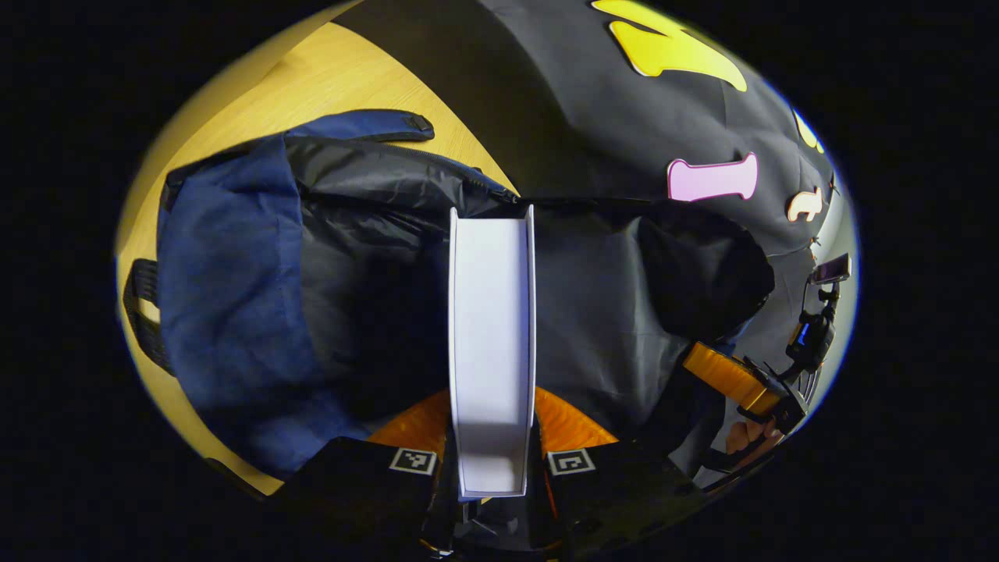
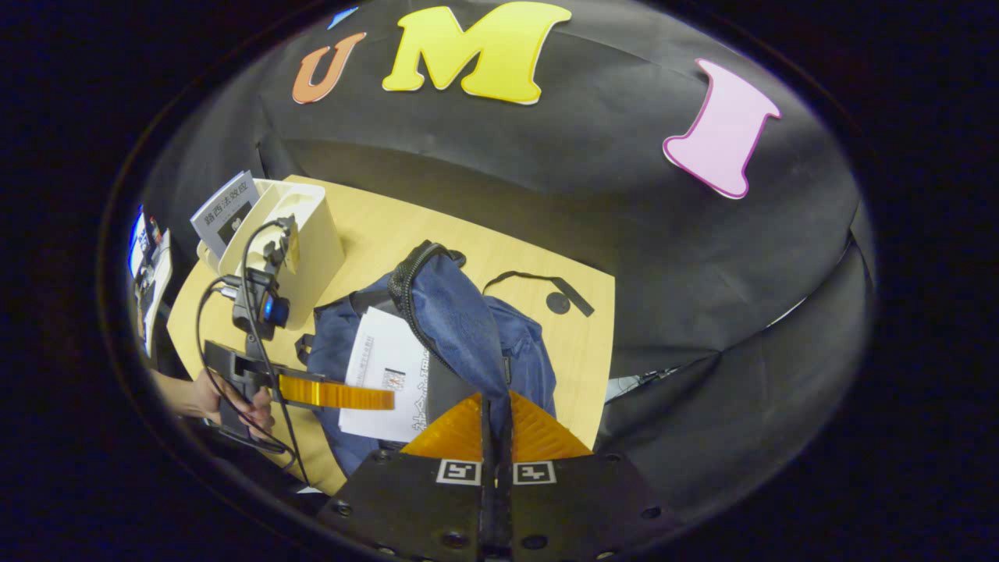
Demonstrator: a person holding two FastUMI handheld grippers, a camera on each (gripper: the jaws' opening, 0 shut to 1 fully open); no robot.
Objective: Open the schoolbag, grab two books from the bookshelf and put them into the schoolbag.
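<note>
This is a recording booth set up for filming, not a lived-in room. Black cloth [image 2: 624, 234] hangs as the back wall and drapes down past the edge of a light wooden table [image 2: 546, 265], closing the space in on the far side. In the right gripper view a small camera [image 2: 269, 304] with trailing cables [image 2: 204, 312] rides on a hand-held rig, gripped by a person's hand [image 2: 226, 402] at the table's near edge. The props are staged like a study corner: a white desktop bookshelf [image 2: 304, 234] with a book [image 2: 226, 211] standing in it and a blue schoolbag [image 2: 468, 328] lying on the tabletop
</note>
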